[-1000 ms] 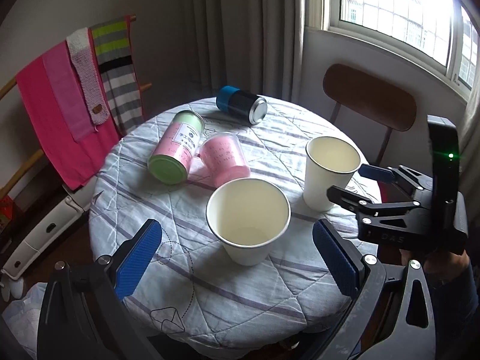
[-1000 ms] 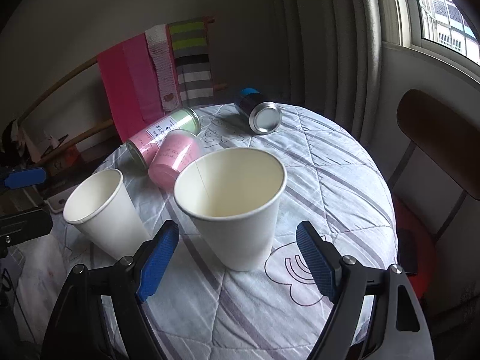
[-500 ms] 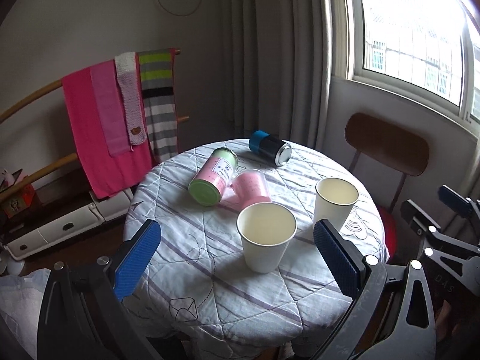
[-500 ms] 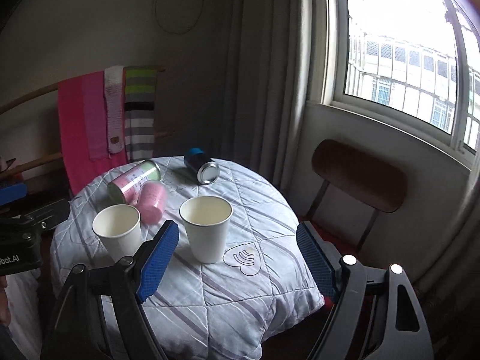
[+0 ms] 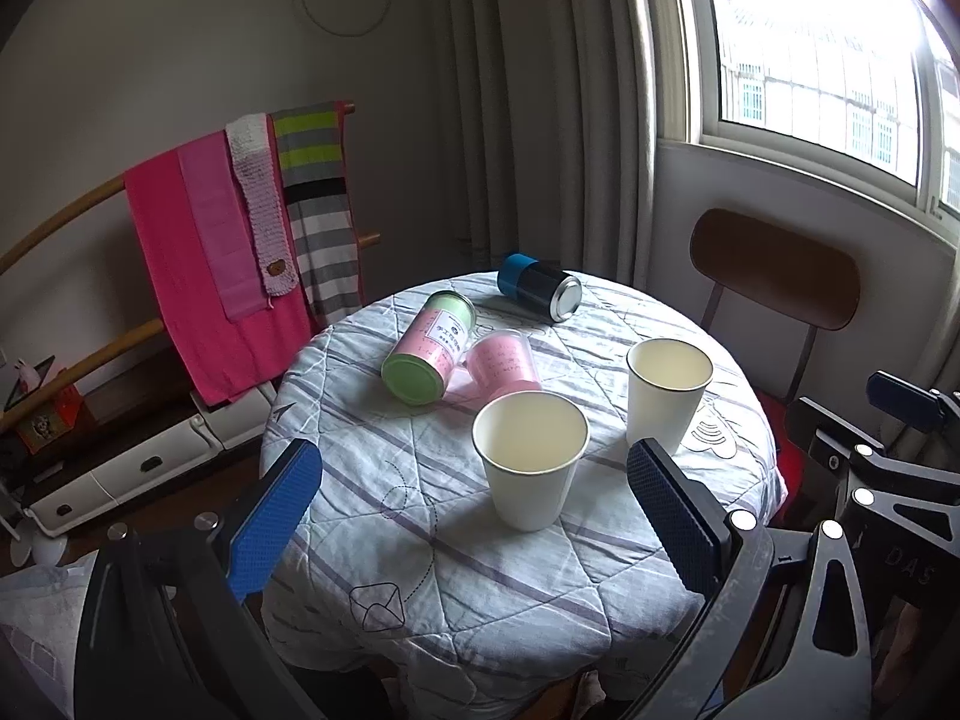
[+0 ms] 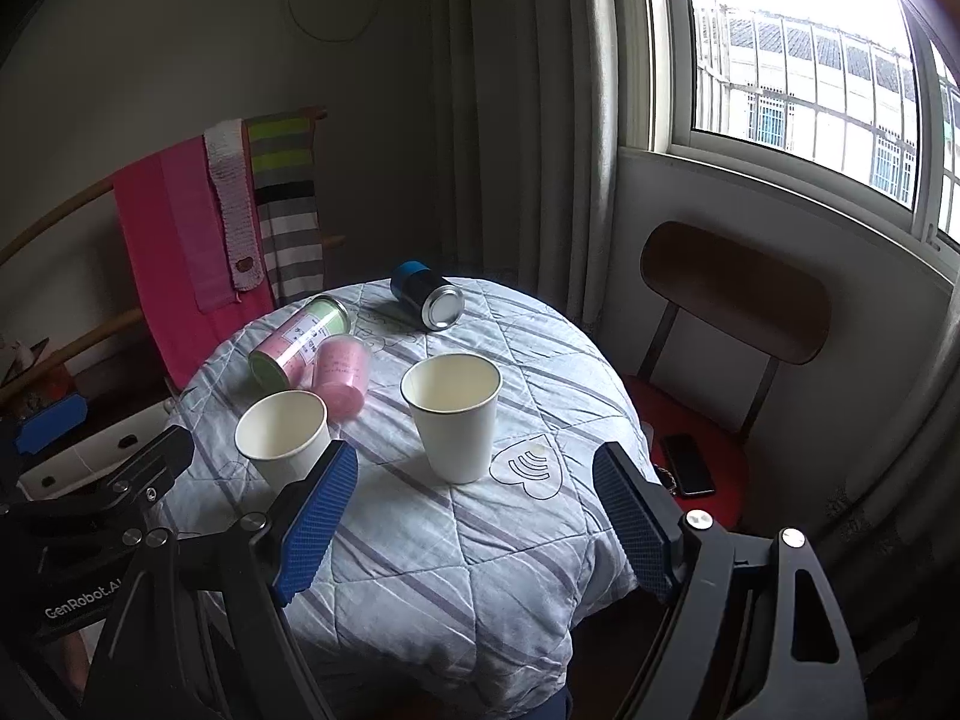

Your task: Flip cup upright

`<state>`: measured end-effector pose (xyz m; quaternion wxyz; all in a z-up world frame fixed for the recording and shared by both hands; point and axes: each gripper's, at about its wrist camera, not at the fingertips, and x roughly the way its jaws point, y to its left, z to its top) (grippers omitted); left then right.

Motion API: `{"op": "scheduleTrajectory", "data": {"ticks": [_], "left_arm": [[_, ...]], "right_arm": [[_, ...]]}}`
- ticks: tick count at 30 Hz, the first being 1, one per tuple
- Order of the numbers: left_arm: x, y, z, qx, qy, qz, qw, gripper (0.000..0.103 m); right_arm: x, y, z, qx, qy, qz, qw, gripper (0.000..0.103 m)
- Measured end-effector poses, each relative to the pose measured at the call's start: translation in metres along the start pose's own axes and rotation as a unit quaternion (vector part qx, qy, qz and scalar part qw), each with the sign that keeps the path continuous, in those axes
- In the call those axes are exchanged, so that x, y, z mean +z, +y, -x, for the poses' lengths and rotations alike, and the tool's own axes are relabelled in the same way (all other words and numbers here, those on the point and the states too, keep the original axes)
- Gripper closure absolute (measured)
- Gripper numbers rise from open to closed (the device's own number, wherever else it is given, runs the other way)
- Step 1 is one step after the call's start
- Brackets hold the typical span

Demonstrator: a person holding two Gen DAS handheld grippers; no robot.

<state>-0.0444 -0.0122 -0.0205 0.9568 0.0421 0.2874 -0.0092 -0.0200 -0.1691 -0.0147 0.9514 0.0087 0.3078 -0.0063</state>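
Bright window (image 5: 828, 78) right, grey curtains (image 5: 540, 96), brown-backed chair (image 6: 735, 291), towel rack (image 5: 240, 210) against wall.

A round table (image 5: 708, 354) carries everything, covered by a quilted white cloth (image 5: 432, 570) with purple stripes and stitched outline motifs that hangs over the edge. Two white paper cups stand upright on it, mouths open: one near the front (image 5: 531, 459), the other (image 5: 668, 387) near it toward the chair side. Behind them a pink tin with a green lid (image 5: 429, 348) and a pink translucent cup (image 5: 504, 360) lie on their sides, touching. At the far edge a blue-and-black can (image 5: 540, 286) lies on its side.
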Motion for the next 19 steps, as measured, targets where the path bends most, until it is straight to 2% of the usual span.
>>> {"op": "scheduleTrajectory", "data": {"ticks": [12,19], "left_arm": [[0.0001,0.0049,-0.0009,0.005,-0.006,0.010,0.9999,0.000],[-0.0008,0.0034,-0.0035,-0.018,0.001,0.010,0.9998,0.000]], "right_arm": [[0.0001,0.0077,-0.0007,0.007,0.005,0.011,1.000,0.021],[0.0029,0.0094,-0.0009,0.004,0.006,0.015,1.000,0.021]]}}
